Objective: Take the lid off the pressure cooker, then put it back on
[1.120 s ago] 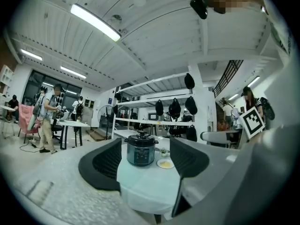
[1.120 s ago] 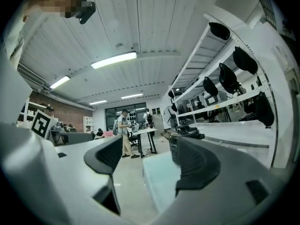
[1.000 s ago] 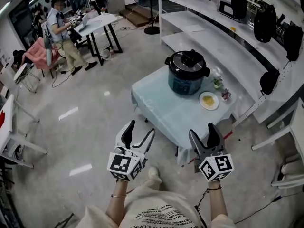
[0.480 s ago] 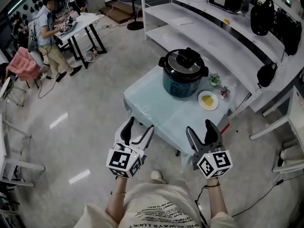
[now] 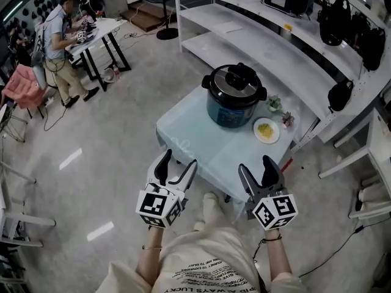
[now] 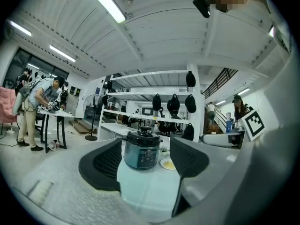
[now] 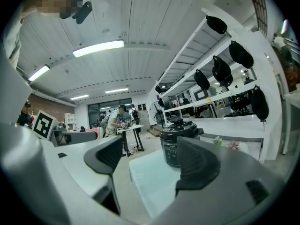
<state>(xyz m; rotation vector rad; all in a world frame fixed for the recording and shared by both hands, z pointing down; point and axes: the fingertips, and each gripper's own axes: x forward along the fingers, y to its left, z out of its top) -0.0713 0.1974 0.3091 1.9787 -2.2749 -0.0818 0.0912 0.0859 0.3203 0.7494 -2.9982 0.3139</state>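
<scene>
- Left gripper (image 5: 179, 162): fingers (image 6: 101, 165) wide apart, nothing between them; the cooker (image 5: 234, 99) shows through the gap but stands well beyond.
- Right gripper (image 5: 255, 165): fingers (image 7: 197, 165) likewise spread and empty.
- Both grippers are held side by side, short of the near edge of the desk (image 5: 195, 142) and pointing far. Judged an approach stance, opened ready for the lid (image 5: 235, 81).
- Cooker stands upright at the far side of the desk, axis vertical, lid seated on top; removal not yet begun.
- Control panel faces near, toward the grippers. The side handles lie on a left-right line, which suits a two-sided reach.
- Plate (image 5: 267, 130) sits just right of the cooker; any set-down should keep clear of it.
</scene>
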